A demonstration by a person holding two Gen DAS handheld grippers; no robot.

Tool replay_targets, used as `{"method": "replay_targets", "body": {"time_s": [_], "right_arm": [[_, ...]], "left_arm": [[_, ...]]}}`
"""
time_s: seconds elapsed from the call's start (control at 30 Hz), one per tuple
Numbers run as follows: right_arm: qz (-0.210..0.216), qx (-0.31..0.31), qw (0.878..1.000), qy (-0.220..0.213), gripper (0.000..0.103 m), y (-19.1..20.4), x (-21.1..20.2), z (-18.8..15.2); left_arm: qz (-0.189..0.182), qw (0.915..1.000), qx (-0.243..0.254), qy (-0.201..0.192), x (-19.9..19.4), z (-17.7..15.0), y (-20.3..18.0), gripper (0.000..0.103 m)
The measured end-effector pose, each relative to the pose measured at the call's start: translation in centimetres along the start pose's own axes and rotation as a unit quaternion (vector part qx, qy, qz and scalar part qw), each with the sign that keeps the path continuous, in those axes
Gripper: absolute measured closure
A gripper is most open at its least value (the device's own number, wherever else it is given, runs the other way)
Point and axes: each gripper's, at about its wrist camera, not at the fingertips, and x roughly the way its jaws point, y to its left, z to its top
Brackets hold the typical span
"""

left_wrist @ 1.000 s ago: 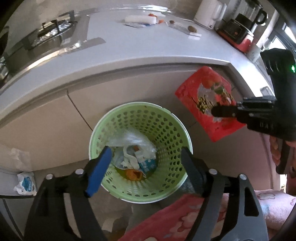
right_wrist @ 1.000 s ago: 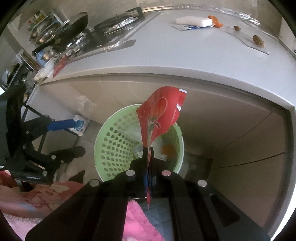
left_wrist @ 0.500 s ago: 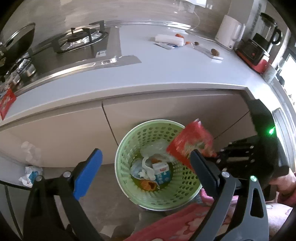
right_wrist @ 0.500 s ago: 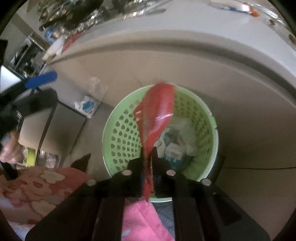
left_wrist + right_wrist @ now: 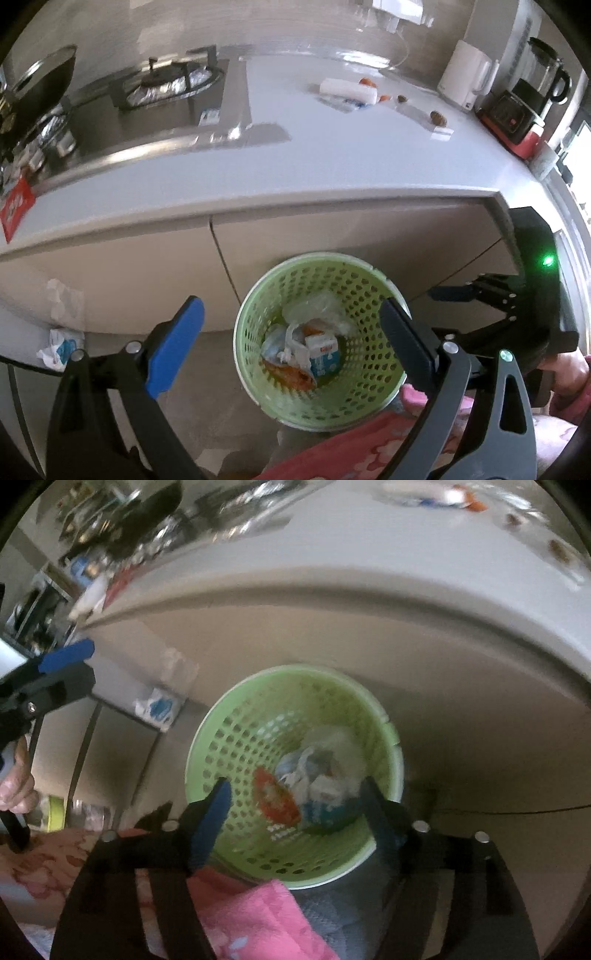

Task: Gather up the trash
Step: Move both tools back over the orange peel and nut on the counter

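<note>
- Right gripper (image 5: 295, 808): jaws have just been opening and now stand spread above the green basket (image 5: 236, 716), with nothing between them; the red wrapper (image 5: 275, 797) lies released inside the basket, on its left inner side, beside crumpled white plastic and a small blue-and-white carton (image 5: 325, 356).
- Left gripper (image 5: 291, 339): fingers wide apart and empty, hovering over the same basket from the near side; its blue pad (image 5: 175, 349) shows at left, the dark finger at right.
- Basket position: on the floor against the cabinet front, below the edge of the grey countertop (image 5: 332, 155).
- Remaining trash, as judged: a white tube or wrapper (image 5: 347, 90) with a flat printed sachet just beside it, small brown scraps (image 5: 437, 117) and a strip of clear film at the far right of the counter; a red packet (image 5: 16, 206) at the far left edge; crumpled white-and-blue paper (image 5: 61, 349) on a low surface left of the basket.
- Handling, as judged: all of these look light and thin. Film and sachets are limp and slippery, lie flat on a smooth top, and are best pinched at a raised corner or edge. The crumpled paper is soft and gives under the pads; any fold will serve.
- Brown scraps look small and possibly brittle; a gentle, centred pinch suits them.
- Kettle (image 5: 461, 79) and blender (image 5: 524, 107) stand near the far-right litter, so the approach there has little room.
</note>
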Motion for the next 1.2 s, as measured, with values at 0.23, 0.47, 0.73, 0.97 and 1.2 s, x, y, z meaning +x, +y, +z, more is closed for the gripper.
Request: {"method": "replay_targets", "body": {"time_s": [0.23, 0.47, 0.73, 0.97, 1.2], "right_arm": [[-0.050, 0.025, 0.996, -0.067, 0.010, -3.5, -5.7, 1.9], [-0.079, 0.038, 0.990, -0.111, 0.003, -7.8, -9.9, 4.1], [-0.109, 0.032, 0.982, -0.153, 0.003, -14.4, -12.8, 8.6], [-0.107, -0.001, 0.981, -0.159, 0.006, -20.6, -11.9, 14.5], [-0.087, -0.052, 0.985, -0.140, 0.021, -23.8, -9.9, 18.2]], "left_arm": [[-0.003, 0.9990, 0.028, -0.035, -0.5, 4.2, -2.8, 0.008], [0.003, 0.9974, 0.045, -0.056, 0.4, 8.9, -5.8, 0.008], [0.019, 0.9971, 0.046, -0.058, 2.9, 13.9, -9.0, 0.008], [0.041, 0.9962, 0.048, -0.060, 5.5, 17.9, -10.8, 0.008], [0.054, 0.9975, 0.018, -0.040, 9.7, 22.6, -11.2, 0.008]]}}
